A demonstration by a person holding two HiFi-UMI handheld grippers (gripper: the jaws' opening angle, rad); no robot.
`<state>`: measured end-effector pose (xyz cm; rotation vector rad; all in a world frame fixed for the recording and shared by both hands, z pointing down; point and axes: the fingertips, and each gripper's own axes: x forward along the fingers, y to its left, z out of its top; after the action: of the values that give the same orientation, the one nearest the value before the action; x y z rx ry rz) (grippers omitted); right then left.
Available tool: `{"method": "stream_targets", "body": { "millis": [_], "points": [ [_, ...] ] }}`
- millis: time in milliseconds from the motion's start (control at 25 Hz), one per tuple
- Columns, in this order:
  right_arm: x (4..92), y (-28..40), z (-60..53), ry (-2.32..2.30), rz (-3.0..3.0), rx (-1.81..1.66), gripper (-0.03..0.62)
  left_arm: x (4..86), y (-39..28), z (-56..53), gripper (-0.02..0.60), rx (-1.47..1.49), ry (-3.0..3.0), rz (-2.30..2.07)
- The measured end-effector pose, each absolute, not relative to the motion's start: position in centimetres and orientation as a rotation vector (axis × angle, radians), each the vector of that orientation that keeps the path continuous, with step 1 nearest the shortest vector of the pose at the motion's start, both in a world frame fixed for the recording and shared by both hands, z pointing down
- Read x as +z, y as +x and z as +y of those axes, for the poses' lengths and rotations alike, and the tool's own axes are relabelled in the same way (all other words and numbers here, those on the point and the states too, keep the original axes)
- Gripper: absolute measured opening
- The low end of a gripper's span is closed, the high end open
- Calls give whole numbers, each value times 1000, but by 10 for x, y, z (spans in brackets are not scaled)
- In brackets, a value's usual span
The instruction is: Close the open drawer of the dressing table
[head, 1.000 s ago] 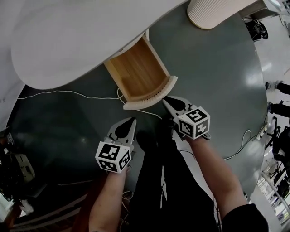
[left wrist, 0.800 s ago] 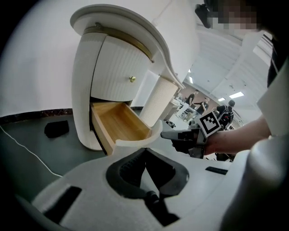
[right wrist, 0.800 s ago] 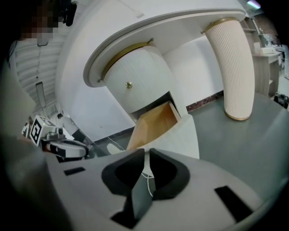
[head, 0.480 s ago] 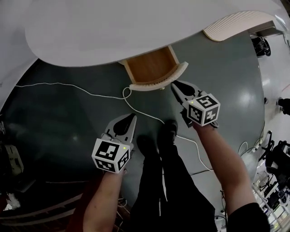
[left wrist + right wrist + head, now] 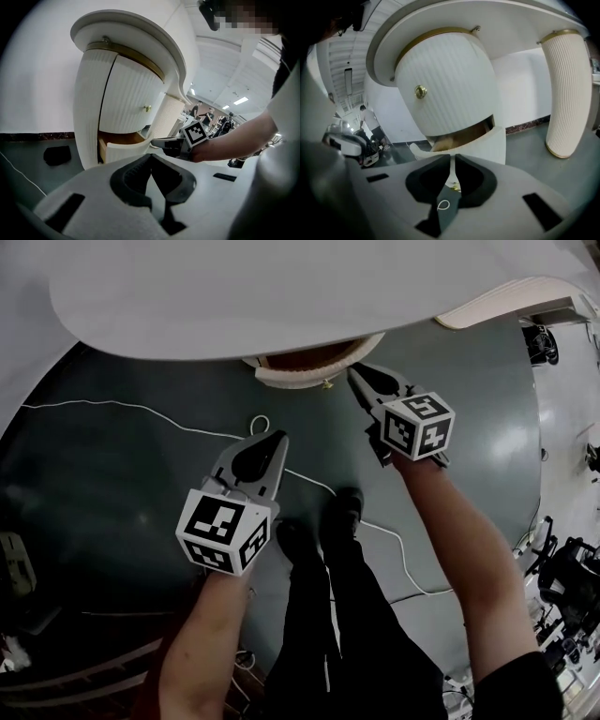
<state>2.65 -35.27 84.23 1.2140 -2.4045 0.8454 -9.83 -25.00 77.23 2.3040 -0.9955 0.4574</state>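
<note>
Desk [image 5: 281, 296] top fills the upper head view. Drawer [image 5: 292, 377] now nearly home under it: only its curved white front and a sliver of wood interior show, against half its length a moment ago. Right gripper [image 5: 354, 374] has followed it in, jaws together, tips at the drawer front beside the brass knob [image 5: 326, 383]. Left gripper [image 5: 278, 437] hangs back over the floor, jaws together, holding nothing.

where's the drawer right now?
Head view, top centre: the drawer sticks out only slightly from under the white tabletop, with the right tool at the right end of its curved front. The right gripper view shows that front just ahead.
</note>
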Motion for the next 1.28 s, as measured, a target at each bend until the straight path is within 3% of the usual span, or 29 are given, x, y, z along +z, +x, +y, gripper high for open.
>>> {"method": "stream_targets", "body": {
  "millis": [440,920,1120,1280],
  "points": [
    [860,-20,-384,1098,-2360,711,29,771,-100,-239,8,404,2245,-1030],
    [862,-19,-396,1216,-2348,867,14,773,-122,-215,8,339,2178,-1052],
    [859,-26,-340,1183,-2312,930,6,784,-145,-158,8,402,2046,-1087],
    [812,-40,-245,1107,-2349,1156,6,729,-144,-136,8,403,2077,-1082]
  ]
}}
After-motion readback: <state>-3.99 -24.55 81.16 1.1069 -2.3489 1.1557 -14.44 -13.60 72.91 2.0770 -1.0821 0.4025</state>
